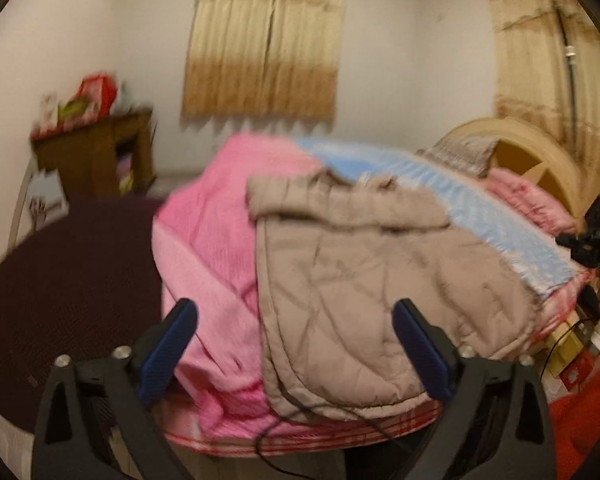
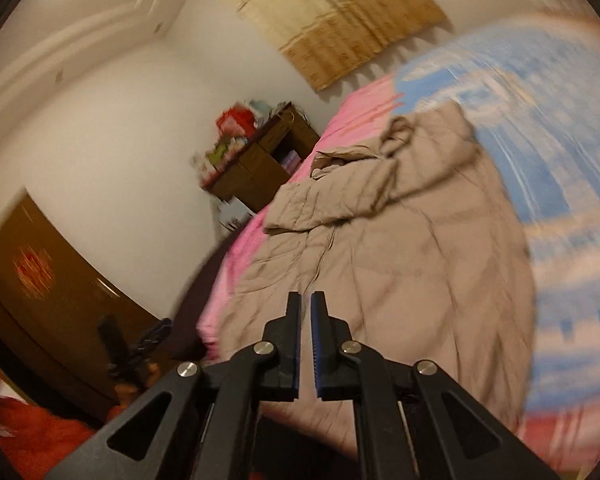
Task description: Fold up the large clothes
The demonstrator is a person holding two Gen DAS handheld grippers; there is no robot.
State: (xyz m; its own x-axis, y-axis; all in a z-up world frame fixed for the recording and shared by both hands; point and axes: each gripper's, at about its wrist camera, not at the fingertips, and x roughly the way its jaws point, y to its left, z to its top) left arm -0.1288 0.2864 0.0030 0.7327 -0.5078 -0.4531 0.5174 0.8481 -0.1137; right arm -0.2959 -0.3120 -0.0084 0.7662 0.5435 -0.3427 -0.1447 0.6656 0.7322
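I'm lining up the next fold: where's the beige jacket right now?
The beige jacket lies spread on the bed, over the pink blanket on its left and the blue sheet on its right, just ahead of both grippers.

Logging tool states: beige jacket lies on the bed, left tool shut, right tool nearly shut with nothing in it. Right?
Not quite. The left tool is open, fingers spread wide, as the left wrist view shows. The rest holds: the beige jacket lies on the bed, and the right tool is nearly shut and empty.
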